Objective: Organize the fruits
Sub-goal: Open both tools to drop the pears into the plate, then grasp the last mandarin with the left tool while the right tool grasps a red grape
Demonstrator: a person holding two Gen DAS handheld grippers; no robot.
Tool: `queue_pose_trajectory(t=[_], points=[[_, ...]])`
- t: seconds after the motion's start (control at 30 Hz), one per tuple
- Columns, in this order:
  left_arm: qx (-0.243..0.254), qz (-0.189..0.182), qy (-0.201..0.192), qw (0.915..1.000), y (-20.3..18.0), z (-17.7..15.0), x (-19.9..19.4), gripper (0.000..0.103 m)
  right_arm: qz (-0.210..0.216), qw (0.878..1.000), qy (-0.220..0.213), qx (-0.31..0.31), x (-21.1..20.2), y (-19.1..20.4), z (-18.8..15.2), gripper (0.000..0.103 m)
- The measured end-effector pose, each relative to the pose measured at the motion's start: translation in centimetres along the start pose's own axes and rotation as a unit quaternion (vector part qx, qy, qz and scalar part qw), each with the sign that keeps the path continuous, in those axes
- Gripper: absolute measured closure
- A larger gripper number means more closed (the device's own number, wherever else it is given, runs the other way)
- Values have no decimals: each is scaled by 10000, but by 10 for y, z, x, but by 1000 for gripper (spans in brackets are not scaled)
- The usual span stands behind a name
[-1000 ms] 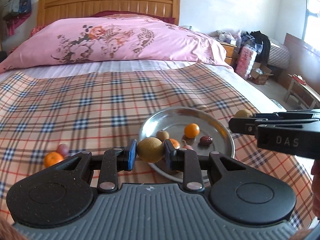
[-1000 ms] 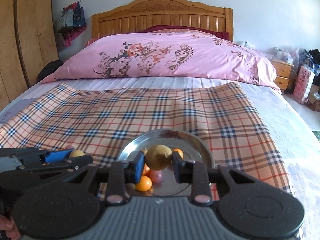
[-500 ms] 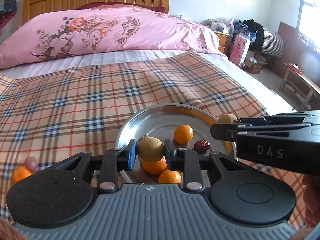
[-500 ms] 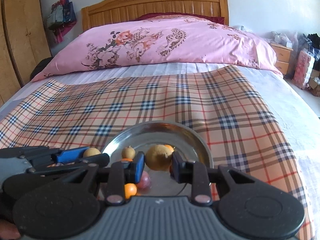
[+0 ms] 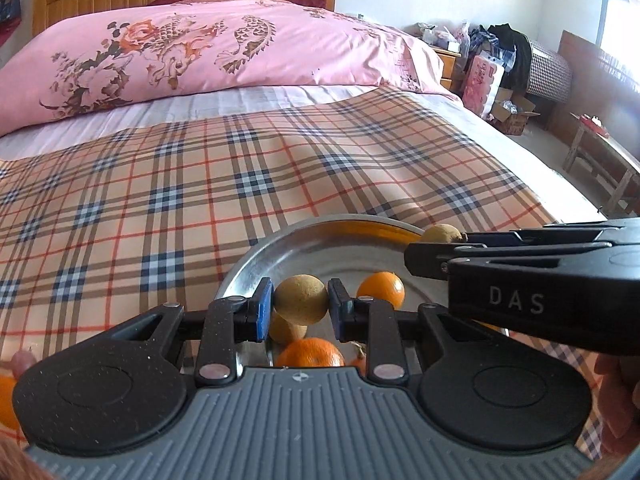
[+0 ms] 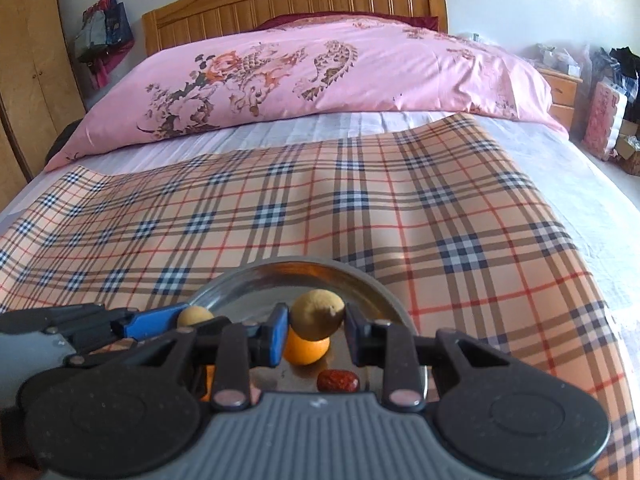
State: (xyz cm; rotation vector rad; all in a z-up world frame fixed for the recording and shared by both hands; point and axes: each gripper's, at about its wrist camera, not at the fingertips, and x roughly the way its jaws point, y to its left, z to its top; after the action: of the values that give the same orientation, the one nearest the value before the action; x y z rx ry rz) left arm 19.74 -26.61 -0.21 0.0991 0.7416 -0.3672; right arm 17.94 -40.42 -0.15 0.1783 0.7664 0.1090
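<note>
Fruit is gathered on a steel plate (image 5: 256,264) that lies on a plaid cloth (image 5: 160,184) spread over the bed (image 6: 568,184). In the left wrist view, the left gripper (image 5: 301,305) has its fingers clamped on a round tan longan (image 5: 301,299), held above the plate's 7 o'clock part. Under it lie another tan fruit (image 5: 286,330) and an orange (image 5: 310,353), and a second orange (image 5: 381,290) sits at 3 o'clock of the held longan. The right gripper (image 5: 440,240) reaches in from 3 o'clock, and a second longan (image 5: 440,234) shows at its fingertips over the plate's far rim. At 9 o'clock, off the plate on the cloth, a pinkish fruit (image 5: 22,361) and a bit of orange fruit (image 5: 6,400) sit at the view's edge. In the right wrist view, the right gripper (image 6: 316,320) has its fingers clamped on its longan (image 6: 317,314) over the plate (image 6: 372,284); an orange (image 6: 306,350) lies beneath it and a red date (image 6: 337,381) at 6 o'clock. The left gripper (image 6: 188,318) comes in from 9 o'clock with its longan (image 6: 195,315) at the blue fingertip. A pink quilt (image 6: 320,76) and wooden headboard (image 6: 296,0) lie at 12 o'clock.
</note>
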Motion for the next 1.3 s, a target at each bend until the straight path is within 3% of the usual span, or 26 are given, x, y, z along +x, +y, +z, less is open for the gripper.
queue_pose_trajectory(t=[0.23, 0.47, 0.73, 1.07, 1.3], points=[[-7, -62, 9, 10000, -1, 0, 10, 71, 2, 10000, 38, 70, 13, -2, 2, 75], [-82, -2, -69, 9999, 8, -3, -2, 46, 25, 9996, -107, 270, 3, -7, 0, 70], [-169, 297, -183, 9992, 29, -14, -39, 36, -41, 9996, -249, 135, -26, 3, -6, 63], [-421, 617, -164, 9971, 63, -50, -79, 31, 265, 9996, -76, -118, -38, 42, -28, 56], [-641, 1082, -261, 9917, 113, -79, -103, 24, 597, 9977, 73, -305, -38, 75, -38, 53]])
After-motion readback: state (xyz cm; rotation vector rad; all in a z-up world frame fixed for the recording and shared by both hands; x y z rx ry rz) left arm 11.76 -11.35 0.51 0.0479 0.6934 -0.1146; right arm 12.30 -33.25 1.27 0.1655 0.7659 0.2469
